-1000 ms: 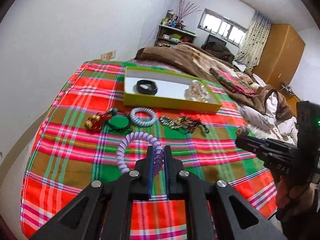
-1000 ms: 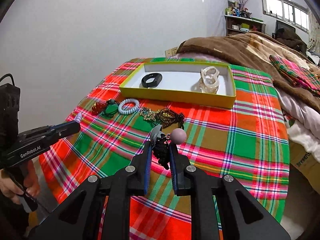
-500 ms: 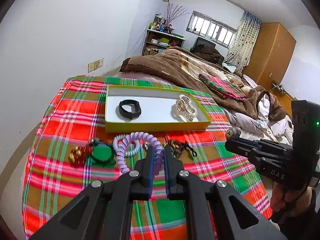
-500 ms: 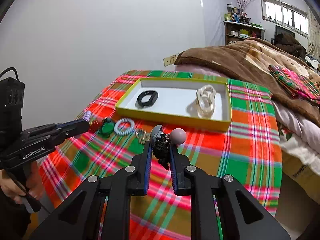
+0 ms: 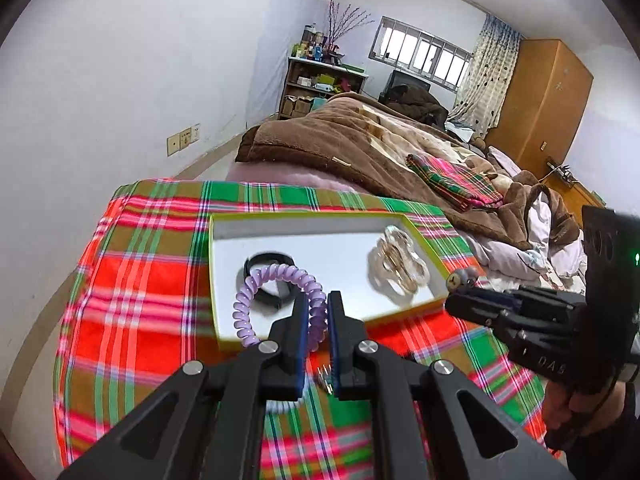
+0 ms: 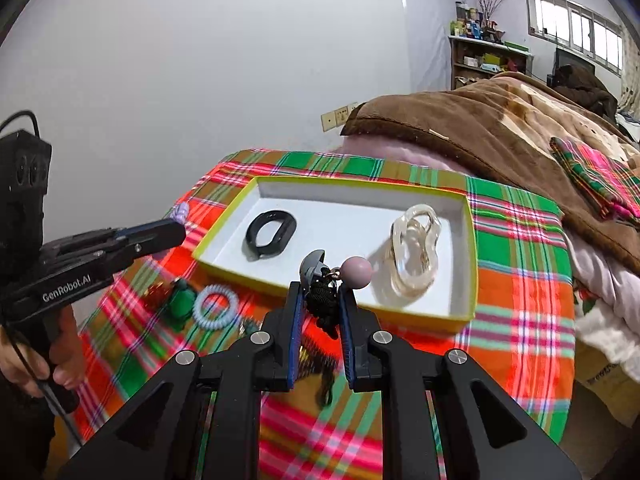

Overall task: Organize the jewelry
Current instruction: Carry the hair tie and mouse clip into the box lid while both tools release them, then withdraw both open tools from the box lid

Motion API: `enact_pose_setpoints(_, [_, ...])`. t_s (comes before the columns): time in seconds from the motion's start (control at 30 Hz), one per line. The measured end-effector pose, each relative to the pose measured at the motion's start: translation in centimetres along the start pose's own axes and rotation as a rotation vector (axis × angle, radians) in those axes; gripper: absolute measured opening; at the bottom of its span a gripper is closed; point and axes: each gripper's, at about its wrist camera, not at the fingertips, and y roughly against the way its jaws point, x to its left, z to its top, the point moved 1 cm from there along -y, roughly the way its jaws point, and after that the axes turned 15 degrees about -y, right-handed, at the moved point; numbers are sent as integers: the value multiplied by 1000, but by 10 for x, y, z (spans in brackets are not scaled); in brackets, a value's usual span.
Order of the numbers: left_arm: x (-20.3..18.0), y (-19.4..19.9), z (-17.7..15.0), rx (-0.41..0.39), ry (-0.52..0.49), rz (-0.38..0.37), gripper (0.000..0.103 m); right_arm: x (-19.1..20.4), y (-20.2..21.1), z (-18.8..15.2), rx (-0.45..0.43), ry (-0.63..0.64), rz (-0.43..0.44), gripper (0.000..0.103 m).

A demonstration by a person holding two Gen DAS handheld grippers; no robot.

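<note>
Over the last second both grippers have carried their loads from above the plaid cloth (image 6: 520, 280) toward the yellow-rimmed tray (image 6: 470, 264), so 2 pieces now look ready to be dropped in. The left gripper (image 5: 317, 312) is clenched on the purple coil bracelet (image 5: 256, 292), whose loop now hangs over the tray's near-left corner, in front of the black band (image 6: 270, 234) lying inside. The right gripper (image 6: 319, 300) grips a black corded charm (image 6: 322, 306) with a mauve bead (image 6: 357, 273), held at the tray's near edge.

The clear chain bracelet (image 6: 414, 248) fills the tray's right part, leaving white floor between it and the band. On the cloth, a pale blue coil (image 6: 215, 306), a green pendant (image 6: 182, 300) and what may be a red-gold piece, blurred, remain outside. The 2 grippers sit close together, so releases risk crowding the band.
</note>
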Motion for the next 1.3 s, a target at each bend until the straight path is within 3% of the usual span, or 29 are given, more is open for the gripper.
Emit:
enact_pose_setpoints(0.37, [35, -61, 31, 36, 8, -27, 10, -5, -60, 19, 80, -6, -28, 18])
enact_pose_setpoints(0.67, [52, -98, 30, 95, 28, -20, 10, -8, -87, 18, 137, -11, -42, 20])
enact_pose_setpoints(0.8, [56, -107, 28, 116, 30, -13, 10, -6, -88, 18, 138, 4, -39, 20])
enact_pose_setpoints(1.0, [61, -111, 26, 126, 40, 2, 11, -3, -78, 20, 112, 11, -29, 28])
enact_pose_setpoints(1.17, [64, -104, 29, 100, 50, -1, 26, 0, -65, 22, 81, 9, -15, 29])
enact_pose_setpoints(1.3, [63, -92, 30, 83, 53, 2, 27, 4, -51, 19, 57, 17, -20, 29])
